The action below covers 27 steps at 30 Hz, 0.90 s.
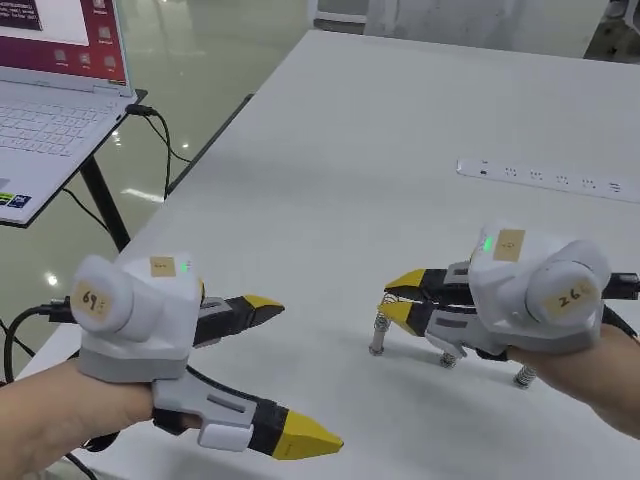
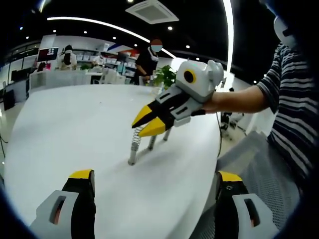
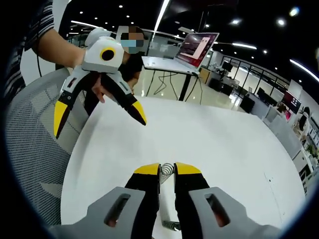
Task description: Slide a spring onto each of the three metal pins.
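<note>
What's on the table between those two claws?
Nothing: the head view shows bare table between the left gripper and the right gripper, which grips a spring.

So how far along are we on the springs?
Nearly done, it seems. In the head view the middle pin and the right pin already carry springs. In hand: the right gripper has its fingers shut on the third spring, standing on its pin. The left gripper hangs open, idle. Left: seat that spring if needed, then release.

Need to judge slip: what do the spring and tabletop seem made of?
The spring: bare grey coiled wire with a metallic glint, likely steel. The tabletop: smooth, uniform white with low sheen, perhaps laminate or painted board; the look leaves it open.
</note>
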{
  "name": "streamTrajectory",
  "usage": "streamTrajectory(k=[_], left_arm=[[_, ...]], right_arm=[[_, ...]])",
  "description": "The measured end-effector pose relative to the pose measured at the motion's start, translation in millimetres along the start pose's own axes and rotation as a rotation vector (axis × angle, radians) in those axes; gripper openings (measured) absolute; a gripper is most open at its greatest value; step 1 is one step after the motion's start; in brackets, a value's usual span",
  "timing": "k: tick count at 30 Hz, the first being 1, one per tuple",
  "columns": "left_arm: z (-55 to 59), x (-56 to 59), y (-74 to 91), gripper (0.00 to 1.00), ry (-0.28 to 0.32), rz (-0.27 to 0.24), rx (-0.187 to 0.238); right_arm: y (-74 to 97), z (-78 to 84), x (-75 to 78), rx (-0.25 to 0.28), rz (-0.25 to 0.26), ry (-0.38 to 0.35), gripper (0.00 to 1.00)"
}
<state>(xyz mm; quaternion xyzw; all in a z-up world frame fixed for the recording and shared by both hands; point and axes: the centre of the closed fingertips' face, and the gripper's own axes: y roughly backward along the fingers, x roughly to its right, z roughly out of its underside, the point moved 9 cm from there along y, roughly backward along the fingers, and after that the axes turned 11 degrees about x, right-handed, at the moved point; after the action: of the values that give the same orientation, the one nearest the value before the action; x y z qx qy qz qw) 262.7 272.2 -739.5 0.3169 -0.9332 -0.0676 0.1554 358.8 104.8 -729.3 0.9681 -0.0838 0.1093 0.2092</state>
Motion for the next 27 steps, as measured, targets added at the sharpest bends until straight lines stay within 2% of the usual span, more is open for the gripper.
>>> streamTrajectory(k=[7,13,14,15,22,25,27], left_arm=[[2.4,-0.1,-0.4,0.98,0.003,-0.002,-0.001],[3.4,0.4,-0.2,0.98,0.008,-0.003,0.001],[3.6,0.6,-0.4,0.98,0.009,-0.003,0.001],[4.0,0.4,-0.6,0.98,0.008,-0.003,0.001],[0.9,0.0,-3.0,0.98,0.003,0.002,0.0],[-3.6,-1.5,-3.3,0.98,-0.005,0.0,-0.001],[-6.2,-3.0,-3.8,0.98,-0.008,-0.003,0.003]], right_arm=[[-13.8,13.0,-6.1,-0.048,-0.015,0.008,0.07],[-21.3,25.5,-11.9,-0.082,-0.026,0.044,0.07],[-21.8,26.2,-12.9,-0.082,-0.024,0.045,0.07],[-22.3,23.8,-12.3,-0.057,-0.017,0.044,0.07],[-21.0,24.0,-10.6,-0.069,-0.016,0.006,0.08],[-19.8,23.9,-10.8,-0.071,-0.009,0.001,0.16],[-17.2,20.5,-10.5,-0.056,0.004,-0.011,0.18]])
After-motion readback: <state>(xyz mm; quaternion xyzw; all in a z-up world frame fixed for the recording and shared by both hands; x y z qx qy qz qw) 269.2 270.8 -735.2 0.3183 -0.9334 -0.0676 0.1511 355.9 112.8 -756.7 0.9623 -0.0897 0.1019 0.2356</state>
